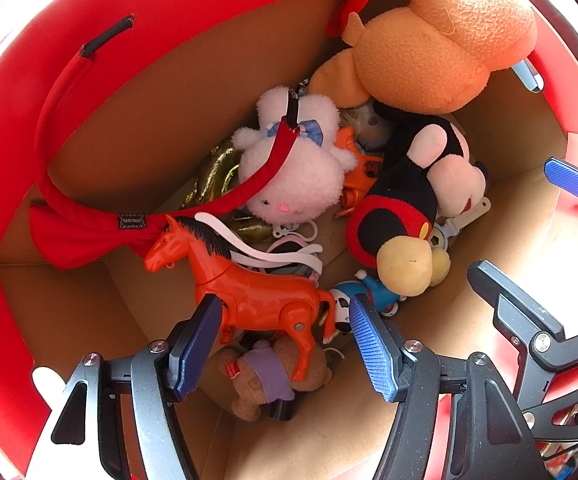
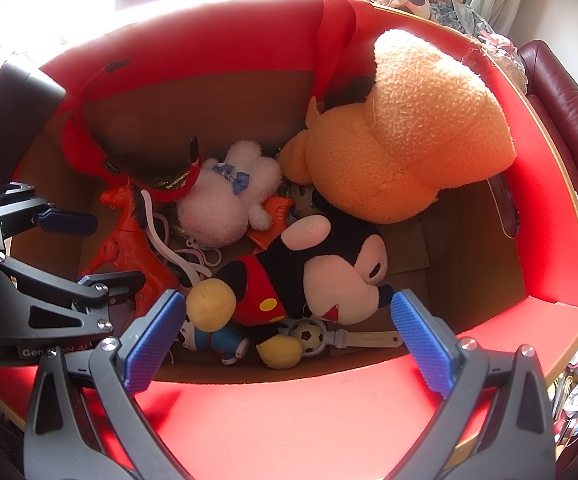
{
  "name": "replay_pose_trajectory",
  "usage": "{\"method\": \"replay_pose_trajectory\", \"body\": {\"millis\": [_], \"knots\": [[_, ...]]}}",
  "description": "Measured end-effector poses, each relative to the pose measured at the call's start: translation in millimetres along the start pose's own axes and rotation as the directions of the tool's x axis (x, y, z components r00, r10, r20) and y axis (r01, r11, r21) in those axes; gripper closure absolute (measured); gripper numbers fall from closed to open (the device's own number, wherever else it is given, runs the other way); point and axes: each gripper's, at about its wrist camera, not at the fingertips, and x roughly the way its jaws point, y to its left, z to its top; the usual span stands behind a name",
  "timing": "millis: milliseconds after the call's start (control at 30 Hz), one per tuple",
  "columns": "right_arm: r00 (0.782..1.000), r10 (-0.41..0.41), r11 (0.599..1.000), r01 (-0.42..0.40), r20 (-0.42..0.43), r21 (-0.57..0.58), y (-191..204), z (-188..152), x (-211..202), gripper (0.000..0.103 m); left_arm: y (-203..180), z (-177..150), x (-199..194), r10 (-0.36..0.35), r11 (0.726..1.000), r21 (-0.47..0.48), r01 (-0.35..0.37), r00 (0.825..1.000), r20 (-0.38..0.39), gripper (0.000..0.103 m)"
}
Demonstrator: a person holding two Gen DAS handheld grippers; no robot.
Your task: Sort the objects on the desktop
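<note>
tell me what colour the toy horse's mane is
Black, on an orange horse; it shows best in the left wrist view.

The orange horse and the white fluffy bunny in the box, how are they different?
The orange horse is hard, glossy plastic with a black mane; the white bunny is soft and fluffy. The horse lies on its side, head toward the red strap; the bunny lies under that strap, pink nose showing. The horse is long and thin-legged, the bunny round. Both lie inside the red box among other toys.
</note>
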Motion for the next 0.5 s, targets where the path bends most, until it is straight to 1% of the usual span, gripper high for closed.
{"method": "replay_pose_trajectory", "body": {"millis": [500], "knots": [[1.0, -0.002, 1.0, 0.002, 0.001, 0.001, 0.5, -0.2, -0.4, 0.0, -2.0, -3.8, 0.4, -0.003, 1.0, -0.003, 0.003, 1.0, -0.003, 0.036]]}}
